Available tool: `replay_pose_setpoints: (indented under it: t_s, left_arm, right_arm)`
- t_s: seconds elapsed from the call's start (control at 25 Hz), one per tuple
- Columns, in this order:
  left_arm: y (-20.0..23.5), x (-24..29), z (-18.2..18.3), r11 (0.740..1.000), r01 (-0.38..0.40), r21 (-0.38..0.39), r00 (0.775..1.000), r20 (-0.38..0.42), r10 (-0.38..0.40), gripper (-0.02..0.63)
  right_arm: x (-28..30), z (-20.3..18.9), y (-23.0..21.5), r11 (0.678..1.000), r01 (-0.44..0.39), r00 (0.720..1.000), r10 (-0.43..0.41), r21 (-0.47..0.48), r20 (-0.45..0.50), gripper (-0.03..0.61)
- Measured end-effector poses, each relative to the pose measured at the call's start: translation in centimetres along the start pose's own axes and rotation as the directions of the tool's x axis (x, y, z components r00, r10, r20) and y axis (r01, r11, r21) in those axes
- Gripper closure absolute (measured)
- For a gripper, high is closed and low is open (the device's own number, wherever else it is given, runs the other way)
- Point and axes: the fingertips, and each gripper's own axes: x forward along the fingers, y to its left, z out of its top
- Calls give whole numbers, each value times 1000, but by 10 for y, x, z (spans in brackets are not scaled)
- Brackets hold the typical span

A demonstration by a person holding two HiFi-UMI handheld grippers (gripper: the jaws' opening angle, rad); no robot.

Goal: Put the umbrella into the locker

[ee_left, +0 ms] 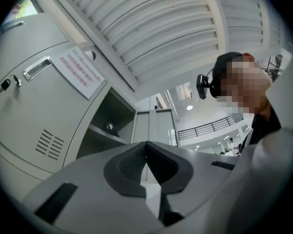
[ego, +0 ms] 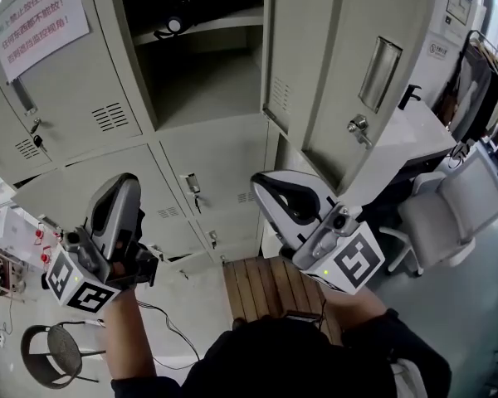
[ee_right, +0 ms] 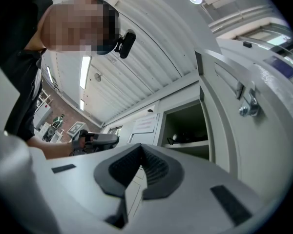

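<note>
A black folded umbrella (ego: 171,26) lies on the upper shelf inside the open locker (ego: 203,81); it also shows small in the left gripper view as the umbrella (ee_left: 107,127) and in the right gripper view as the umbrella (ee_right: 178,139). My left gripper (ego: 123,182) is well below the locker, at the lower left, pointing upward. Its jaws are shut with nothing between them (ee_left: 146,143). My right gripper (ego: 262,181) hangs under the open door, also shut and empty (ee_right: 140,146). Neither gripper touches the umbrella.
The locker door (ego: 349,73) swings open to the right, with a key in its lock (ego: 358,127). A paper notice (ego: 37,15) is stuck on the closed door at left. Below are a wooden platform (ego: 266,288), a round stool (ego: 54,351) and a grey chair (ego: 456,214).
</note>
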Motion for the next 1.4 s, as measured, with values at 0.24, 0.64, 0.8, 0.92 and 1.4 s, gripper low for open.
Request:
replay_pose_setpoints:
  t_s: [0.24, 0.64, 0.8, 0.92, 1.4]
  left_arm:
    - [-16, -24, -53, 998, 46, -50, 999, -16, -47, 597]
    - [-42, -41, -137, 998, 47, -52, 992, -116, -53, 597]
    - [-52, -53, -168, 987, 53, -153, 993, -94, -67, 596]
    - [-53, -64, -193, 983, 48, -178, 992, -105, -68, 595]
    - [-50, -118, -283, 984, -81, -160, 952, -306, 28, 597]
  right_arm:
    - [-22, -28, 14, 999, 1, 1000, 1, 55, -25, 566]
    - [-58, -102, 62, 989, -61, 980, 84, 132, -180, 566]
    - [-86, -136, 69, 982, -56, 958, 104, 182, -268, 566]
    - [-102, -154, 79, 975, -62, 946, 125, 213, -299, 566]
    - [-137, -211, 111, 956, -14, 916, 130, 293, -381, 566]
